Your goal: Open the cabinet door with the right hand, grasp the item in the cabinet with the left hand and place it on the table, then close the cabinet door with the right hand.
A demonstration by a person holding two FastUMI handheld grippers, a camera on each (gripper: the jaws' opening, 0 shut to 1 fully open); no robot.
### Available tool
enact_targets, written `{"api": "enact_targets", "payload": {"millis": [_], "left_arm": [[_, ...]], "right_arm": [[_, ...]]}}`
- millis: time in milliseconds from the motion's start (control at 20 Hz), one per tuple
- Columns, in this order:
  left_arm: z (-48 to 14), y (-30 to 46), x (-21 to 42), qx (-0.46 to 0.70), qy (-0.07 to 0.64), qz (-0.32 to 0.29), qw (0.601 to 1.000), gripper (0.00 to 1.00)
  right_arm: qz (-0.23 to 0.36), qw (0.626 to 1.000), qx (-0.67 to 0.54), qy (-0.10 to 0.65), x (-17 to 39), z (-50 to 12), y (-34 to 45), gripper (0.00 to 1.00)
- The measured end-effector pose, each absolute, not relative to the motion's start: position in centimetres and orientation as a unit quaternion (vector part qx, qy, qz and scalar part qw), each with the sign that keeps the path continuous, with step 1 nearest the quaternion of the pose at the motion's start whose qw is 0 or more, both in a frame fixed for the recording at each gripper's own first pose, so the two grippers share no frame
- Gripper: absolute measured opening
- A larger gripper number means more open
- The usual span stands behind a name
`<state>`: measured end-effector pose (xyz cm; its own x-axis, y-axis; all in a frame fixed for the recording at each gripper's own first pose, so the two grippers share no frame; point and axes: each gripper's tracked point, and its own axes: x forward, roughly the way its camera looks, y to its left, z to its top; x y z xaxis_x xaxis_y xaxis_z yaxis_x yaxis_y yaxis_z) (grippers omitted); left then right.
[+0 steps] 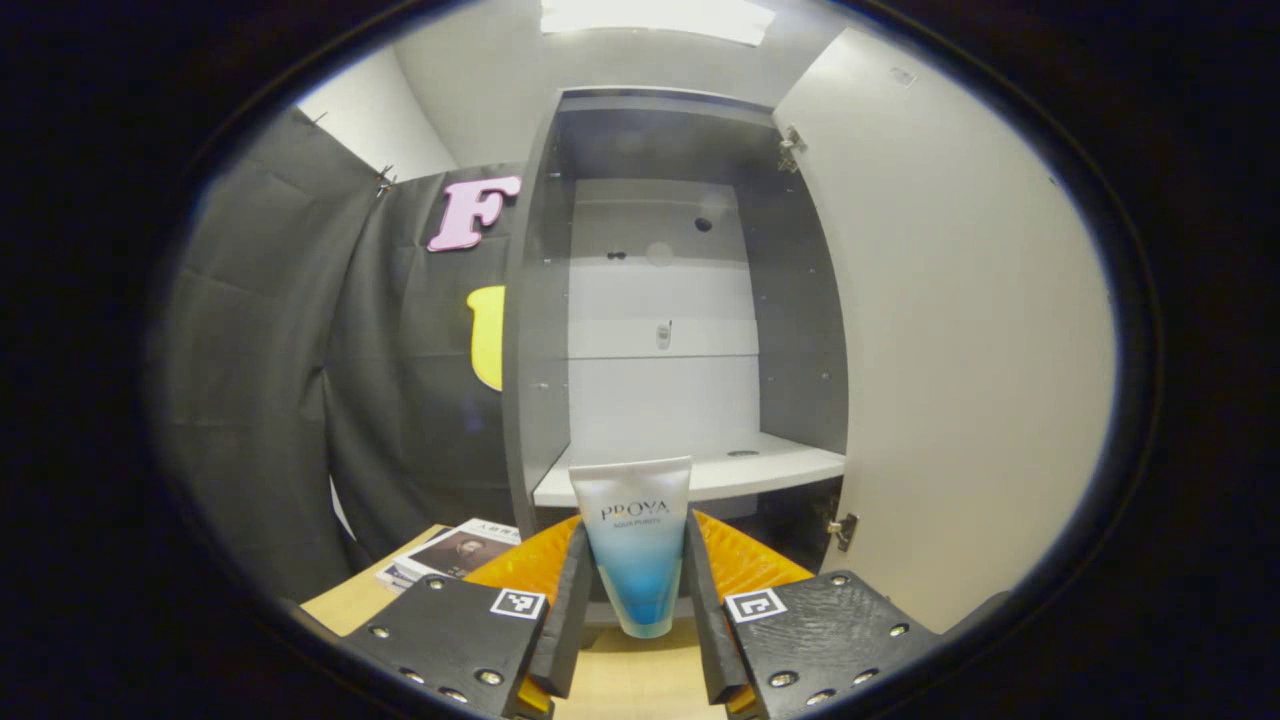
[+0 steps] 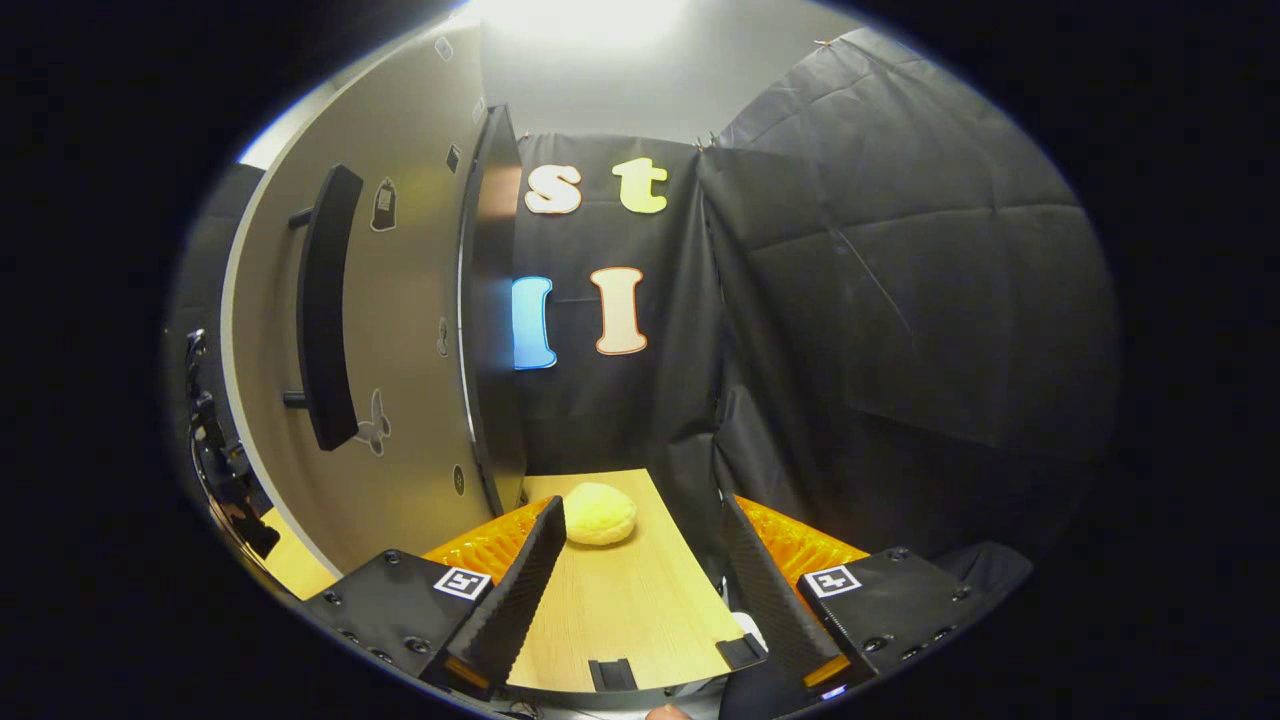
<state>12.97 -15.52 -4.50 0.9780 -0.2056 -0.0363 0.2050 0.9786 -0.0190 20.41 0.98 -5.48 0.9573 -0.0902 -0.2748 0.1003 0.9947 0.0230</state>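
Left tool point(image 1: 636, 590) level, clamping tube point(image 1: 634, 540), right tool point(image 2: 640, 590) agape

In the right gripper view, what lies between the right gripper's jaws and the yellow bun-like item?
Only bare wooden table. In the right gripper view the right gripper is open, and the yellow item sits farther along the tabletop.

Black cloth walls point(image 2: 900, 300), pale ceiling with bright light panel point(image 1: 655, 15), light wooden table point(image 2: 620, 600)
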Motion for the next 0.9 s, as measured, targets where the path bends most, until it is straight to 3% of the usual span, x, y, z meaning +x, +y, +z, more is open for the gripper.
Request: {"api": "enact_targets", "payload": {"millis": [150, 250, 350, 400, 450, 500, 550, 600, 650, 700, 800, 850, 900], "left_arm": [[-6.5, -14.6, 11.3, -0.007, 0.023, -0.095, 0.995, 0.53], [-7.6, -13.7, 10.4, -0.003, 0.020, -0.089, 0.996, 0.48], [-9.0, -13.0, 9.4, 0.001, 0.019, -0.086, 0.996, 0.48], [-9.8, -12.8, 8.9, 0.002, 0.022, -0.086, 0.996, 0.48], [-10.7, -12.5, 8.5, 0.003, 0.028, -0.087, 0.996, 0.51], [-11.7, -12.2, 8.1, 0.004, 0.033, -0.087, 0.996, 0.48], [-12.6, -12.0, 7.7, 0.004, 0.038, -0.086, 0.996, 0.53], [-13.5, -11.7, 7.3, 0.004, 0.042, -0.084, 0.996, 0.48], [-14.4, -11.5, 6.9, 0.002, 0.048, -0.083, 0.995, 0.51], [-15.5, -11.2, 6.6, 0.000, 0.057, -0.084, 0.995, 0.51], [-17.4, -10.7, 6.2, -0.004, 0.070, -0.080, 0.994, 0.54], [-18.0, -10.4, 5.9, -0.003, 0.075, -0.075, 0.994, 0.54], [-18.6, -10.0, 5.8, -0.002, 0.078, -0.071, 0.994, 0.48]], "right_arm": [[-0.046, 0.988, 0.023, 0.144, 20.1, -6.0, 0.8, 0.98], [-0.045, 0.988, 0.022, 0.144, 20.1, -6.1, 0.8, 0.93], [-0.043, 0.989, 0.022, 0.140, 20.3, -5.9, 1.2, 0.98], [-0.042, 0.989, 0.021, 0.139, 20.4, -6.0, 1.4, 0.93], [-0.042, 0.989, 0.019, 0.139, 20.5, -6.0, 1.4, 0.98], [-0.042, 0.989, 0.018, 0.139, 20.5, -6.1, 1.6, 0.98], [-0.039, 0.989, 0.017, 0.143, 20.6, -6.2, 1.8, 0.98], [-0.039, 0.989, 0.016, 0.145, 20.6, -6.3, 2.0, 0.98], [-0.039, 0.989, 0.013, 0.145, 20.7, -6.2, 2.1, 0.93], [-0.039, 0.989, 0.012, 0.144, 20.7, -6.2, 2.3, 0.98], [-0.036, 0.989, 0.012, 0.145, 20.8, -6.1, 2.7, 0.98], [-0.035, 0.989, 0.012, 0.145, 20.8, -6.0, 2.8, 0.98], [-0.035, 0.989, 0.012, 0.145, 20.7, -6.0, 2.9, 0.98]]}}
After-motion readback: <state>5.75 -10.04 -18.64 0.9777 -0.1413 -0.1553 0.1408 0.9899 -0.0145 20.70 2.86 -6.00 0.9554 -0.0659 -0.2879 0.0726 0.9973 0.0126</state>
